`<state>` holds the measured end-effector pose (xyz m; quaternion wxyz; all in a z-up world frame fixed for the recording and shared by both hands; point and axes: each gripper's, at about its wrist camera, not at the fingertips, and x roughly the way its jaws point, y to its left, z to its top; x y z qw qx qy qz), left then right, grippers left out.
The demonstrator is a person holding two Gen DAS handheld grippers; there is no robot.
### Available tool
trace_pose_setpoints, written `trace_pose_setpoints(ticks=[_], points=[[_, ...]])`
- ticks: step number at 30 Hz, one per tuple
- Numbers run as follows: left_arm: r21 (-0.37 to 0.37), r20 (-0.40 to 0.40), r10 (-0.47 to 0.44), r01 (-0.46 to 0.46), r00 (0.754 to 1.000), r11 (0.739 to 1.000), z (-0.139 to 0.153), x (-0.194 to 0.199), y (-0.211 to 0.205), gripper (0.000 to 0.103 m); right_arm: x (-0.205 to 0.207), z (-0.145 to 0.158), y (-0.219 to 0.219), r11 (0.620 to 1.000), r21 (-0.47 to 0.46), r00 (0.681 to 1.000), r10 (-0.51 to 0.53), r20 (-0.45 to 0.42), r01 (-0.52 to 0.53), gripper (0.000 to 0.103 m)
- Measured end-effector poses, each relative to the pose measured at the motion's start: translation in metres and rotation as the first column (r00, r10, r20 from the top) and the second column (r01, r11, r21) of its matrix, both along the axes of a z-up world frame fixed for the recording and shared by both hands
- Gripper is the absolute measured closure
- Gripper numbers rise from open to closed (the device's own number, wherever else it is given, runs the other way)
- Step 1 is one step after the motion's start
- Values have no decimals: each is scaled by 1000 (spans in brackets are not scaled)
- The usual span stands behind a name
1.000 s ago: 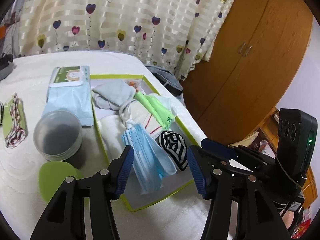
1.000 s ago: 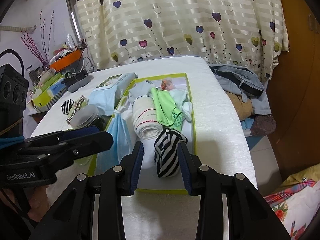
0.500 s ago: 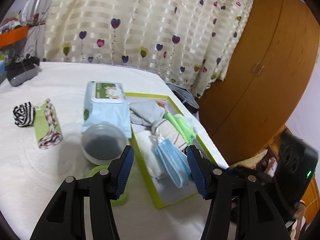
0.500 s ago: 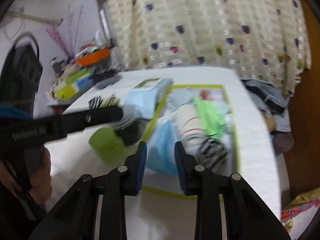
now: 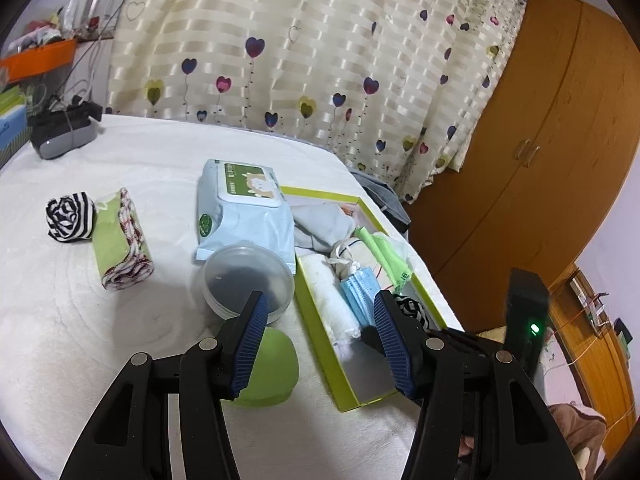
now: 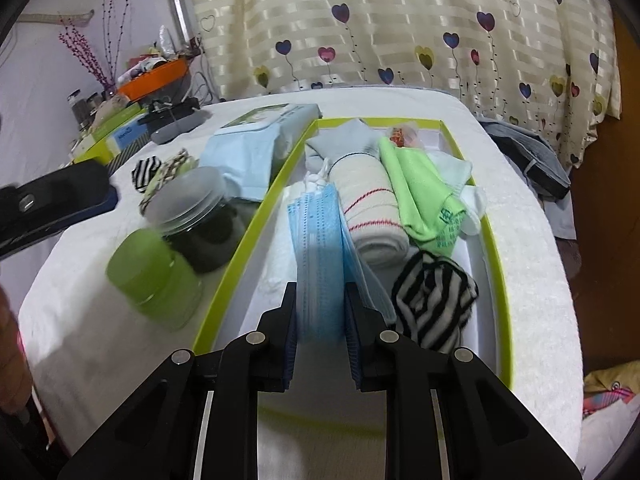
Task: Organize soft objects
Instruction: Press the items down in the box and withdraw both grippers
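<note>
Bedding of white quilted fabric (image 5: 120, 352) carries every item, largest to smallest. Lime-edged box (image 6: 224, 280) lies open on it, holding a cream rolled cloth (image 6: 372, 208), a green sock (image 6: 424, 196), a stack of blue face masks (image 6: 316, 240) and a black-and-white striped sock roll (image 6: 436, 300) near the box's front right corner. Wet-wipe pack (image 5: 244, 208) lies just left of the box. Clear lidded jar (image 5: 248, 280) and a green tub (image 5: 272, 368) stand in front of the pack. Floral rolled cloth (image 5: 120, 240) and a second striped roll (image 5: 70, 216) lie well to the left. Right gripper (image 6: 320, 320) has been narrowing its jaws, which now flank the near end of the masks; whether the pads press on them cannot be told. Left gripper (image 5: 320, 336) hangs over the box's left rim, jaws spread wide and holding nothing.
</note>
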<state>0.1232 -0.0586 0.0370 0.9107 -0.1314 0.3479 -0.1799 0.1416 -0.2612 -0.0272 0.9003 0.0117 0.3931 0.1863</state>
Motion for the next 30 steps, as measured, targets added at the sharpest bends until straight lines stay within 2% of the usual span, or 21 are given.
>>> trace_pose_setpoints(ticks=[7, 12, 13, 17, 30], points=[[-7, 0, 15, -15, 1000, 1000, -2, 0, 9, 48, 14, 7, 1, 999, 27, 1000, -19, 20, 18, 81], [-7, 2, 18, -18, 1000, 1000, -2, -2, 11, 48, 9, 15, 1, 999, 44, 999, -21, 31, 20, 81], [-9, 1, 17, -17, 1000, 1000, -2, -3, 12, 48, 4, 18, 2, 999, 38, 999, -21, 47, 20, 79], [-9, 1, 15, -15, 1000, 1000, -2, -3, 11, 48, -9, 30, 2, 1000, 24, 996, -21, 81, 19, 61], [7, 13, 15, -15, 1000, 1000, 3, -16, 13, 48, -31, 48, -10, 997, 34, 992, -73, 105, 70, 61]])
